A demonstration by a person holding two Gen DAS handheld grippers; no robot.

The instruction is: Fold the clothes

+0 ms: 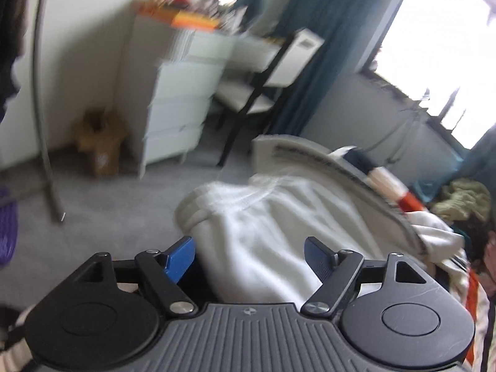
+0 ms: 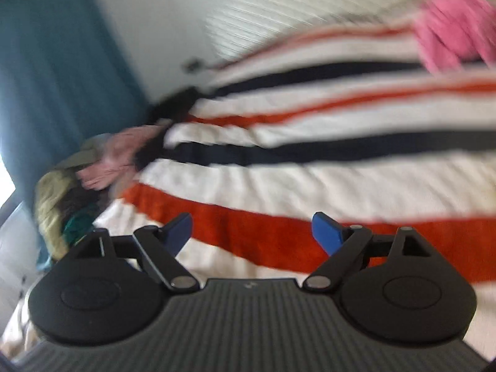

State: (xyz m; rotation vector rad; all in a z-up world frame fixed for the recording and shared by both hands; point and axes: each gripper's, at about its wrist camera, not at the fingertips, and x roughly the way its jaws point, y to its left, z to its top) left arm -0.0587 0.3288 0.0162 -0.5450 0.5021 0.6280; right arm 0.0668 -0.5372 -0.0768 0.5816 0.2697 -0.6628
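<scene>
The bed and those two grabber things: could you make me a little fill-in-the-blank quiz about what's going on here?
1. Both the left gripper and the right gripper have their blue fingers spread ____.
2. In front of the left gripper lies a bunched garment whose colour is ____.
3. The striped blanket has white, navy and ____ bands.
4. The crumpled garment at the blanket's far end is ____.

Missing words: open; white; orange-red; pink

No readable text either view. Left wrist: dark print line along rim of white laundry basket [image 1: 325, 158], blurred, illegible. Small round emblem on left gripper [image 1: 249, 255] housing, too small to read.
</scene>
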